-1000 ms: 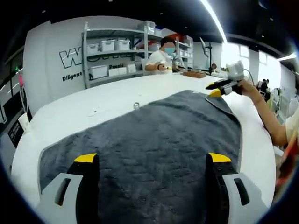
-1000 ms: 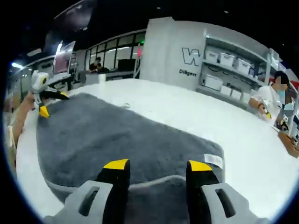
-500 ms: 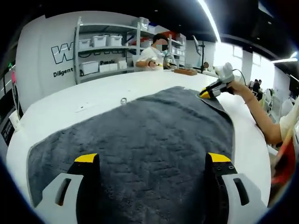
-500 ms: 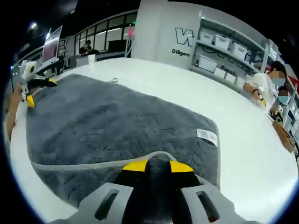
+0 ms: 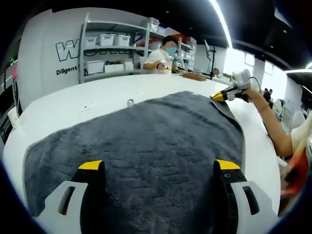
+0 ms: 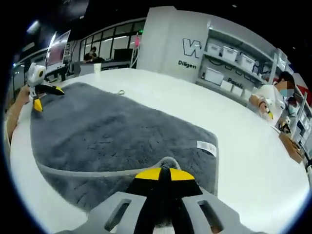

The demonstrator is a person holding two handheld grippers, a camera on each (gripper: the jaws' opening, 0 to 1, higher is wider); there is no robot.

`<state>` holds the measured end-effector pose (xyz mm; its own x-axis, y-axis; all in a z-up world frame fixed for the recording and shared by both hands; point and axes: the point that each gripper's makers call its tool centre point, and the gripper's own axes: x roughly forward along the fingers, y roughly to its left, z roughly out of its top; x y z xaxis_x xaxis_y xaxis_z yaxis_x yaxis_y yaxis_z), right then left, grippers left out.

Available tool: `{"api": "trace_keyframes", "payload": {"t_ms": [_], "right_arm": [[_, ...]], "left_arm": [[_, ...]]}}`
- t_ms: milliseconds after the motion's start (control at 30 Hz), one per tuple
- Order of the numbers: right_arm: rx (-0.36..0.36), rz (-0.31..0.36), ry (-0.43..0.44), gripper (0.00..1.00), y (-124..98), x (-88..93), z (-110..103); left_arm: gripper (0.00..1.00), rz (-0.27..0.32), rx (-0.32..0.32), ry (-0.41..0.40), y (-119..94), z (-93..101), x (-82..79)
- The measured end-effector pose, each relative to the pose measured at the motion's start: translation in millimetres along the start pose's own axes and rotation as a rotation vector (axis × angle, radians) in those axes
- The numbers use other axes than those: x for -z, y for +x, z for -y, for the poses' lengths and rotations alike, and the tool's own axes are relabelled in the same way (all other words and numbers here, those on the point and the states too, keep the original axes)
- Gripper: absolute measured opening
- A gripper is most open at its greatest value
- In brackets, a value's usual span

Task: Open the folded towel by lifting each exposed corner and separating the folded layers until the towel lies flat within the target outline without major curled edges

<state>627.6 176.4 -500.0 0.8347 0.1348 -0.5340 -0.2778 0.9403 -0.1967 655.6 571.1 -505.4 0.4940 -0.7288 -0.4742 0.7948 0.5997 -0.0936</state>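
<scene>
Now fully clamped on the towel edge, right gripper lifts it; left gripper gapes wide.

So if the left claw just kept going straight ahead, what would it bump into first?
Most likely the grey towel. The left claw is open and points along it, low over the cloth, so it would brush the towel first, though depth is hard to judge.
</scene>
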Motion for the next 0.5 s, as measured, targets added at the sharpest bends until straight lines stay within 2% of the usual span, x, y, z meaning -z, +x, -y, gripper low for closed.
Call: {"api": "trace_keyframes", "payload": {"t_ms": [167,500], "right_arm": [[-0.010,0.032,0.050,0.00,-23,10.6,0],[0.022,0.054,0.083,0.00,-72,38.9,1]], "left_arm": [[0.90,0.002,0.004,0.003,-2,0.5,-1.1],[0.88,0.006,0.014,0.005,0,1.2,-2.4]]}}
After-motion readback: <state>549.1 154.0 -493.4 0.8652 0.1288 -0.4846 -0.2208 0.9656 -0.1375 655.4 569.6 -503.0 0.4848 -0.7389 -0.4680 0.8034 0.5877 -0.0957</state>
